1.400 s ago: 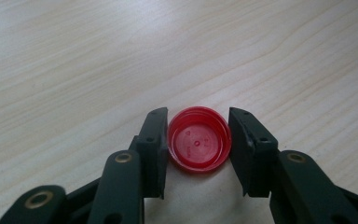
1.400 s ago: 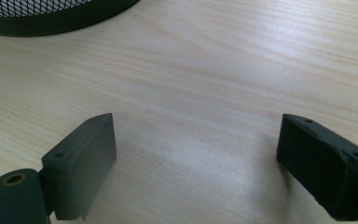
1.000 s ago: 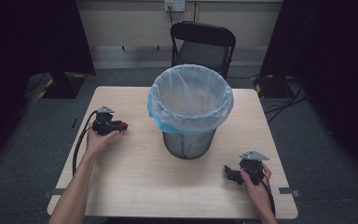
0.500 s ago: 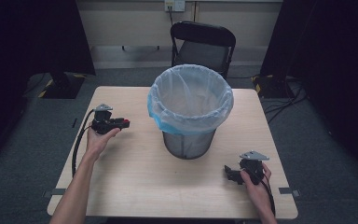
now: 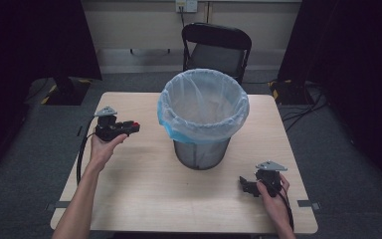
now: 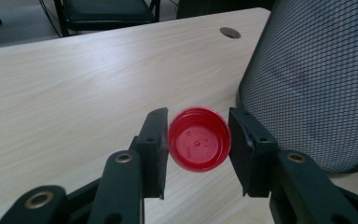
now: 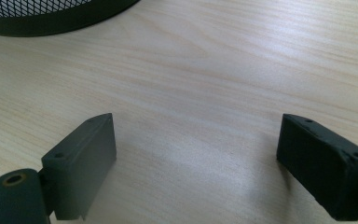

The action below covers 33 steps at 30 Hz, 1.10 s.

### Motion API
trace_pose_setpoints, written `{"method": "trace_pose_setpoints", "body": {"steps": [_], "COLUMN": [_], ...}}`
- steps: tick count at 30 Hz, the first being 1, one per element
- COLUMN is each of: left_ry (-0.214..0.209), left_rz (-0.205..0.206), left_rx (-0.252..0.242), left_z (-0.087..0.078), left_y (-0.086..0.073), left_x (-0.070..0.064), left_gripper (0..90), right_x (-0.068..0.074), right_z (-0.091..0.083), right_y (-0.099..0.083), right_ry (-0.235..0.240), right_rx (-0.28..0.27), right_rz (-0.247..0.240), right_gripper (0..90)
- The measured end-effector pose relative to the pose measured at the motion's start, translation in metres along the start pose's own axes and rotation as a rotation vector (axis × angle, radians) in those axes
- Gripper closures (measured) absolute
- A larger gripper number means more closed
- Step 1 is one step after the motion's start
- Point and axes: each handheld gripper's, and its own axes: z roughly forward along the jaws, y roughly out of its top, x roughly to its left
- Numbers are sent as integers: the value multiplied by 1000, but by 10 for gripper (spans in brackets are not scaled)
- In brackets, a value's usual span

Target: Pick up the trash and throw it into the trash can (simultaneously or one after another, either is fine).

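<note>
Gripping a red bottle cap point(image 6: 198, 139) between its two black jaws, the left gripper point(image 6: 198, 142) is held above the light wooden table point(image 5: 139, 189) on the person's left side, the cap's open hollow side facing the gripper's camera and each jaw pad pressed against its rim; in the high view the same gripper point(image 5: 133, 127) points toward the waste bin point(image 5: 203, 119), with the cap a small red spot at its tip point(image 5: 136, 125), clear of the bin but near it. That bin is a dark mesh basket lined with a pale blue plastic bag folded over its rim, standing about the middle of the table, and its mesh wall point(image 6: 317, 79) rises just to the right of the held cap in the left gripper view. The right gripper point(image 5: 246, 185) sits low on the table's near right part in the person's right hand point(image 5: 273, 199), well apart from the bin; its jaws stand wide apart with nothing between them point(image 7: 196, 163), bare wood beneath. A black folding chair point(image 5: 216, 50) stands beyond the table's far edge
</note>
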Motion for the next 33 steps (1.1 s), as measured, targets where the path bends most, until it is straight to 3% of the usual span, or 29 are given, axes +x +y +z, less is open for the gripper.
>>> {"method": "trace_pose_setpoints", "body": {"steps": [5,9,14,21,23,33], "left_ry": [-23,-36,-55,-87,-116,-132], "left_rz": [-9,-18,-34,-11,-15,16], "left_rx": [-50,-61,-109,-150,-171,-202], "left_z": [-7,-11,-20,-31,-32,-41], "left_y": [12,13,17,31,35,54], "left_x": [-4,-5,-7,-14,-16,-29], "left_gripper": [596,596,596,596,596,596], "right_x": [0,0,0,0,0,0], "right_z": [0,0,0,0,0,0], "right_y": [0,0,0,0,0,0], "right_ry": [0,0,0,0,0,0], "right_rx": [0,0,0,0,0,0], "right_rz": [0,0,0,0,0,0], "right_gripper": [109,109,109,109,109,109]}}
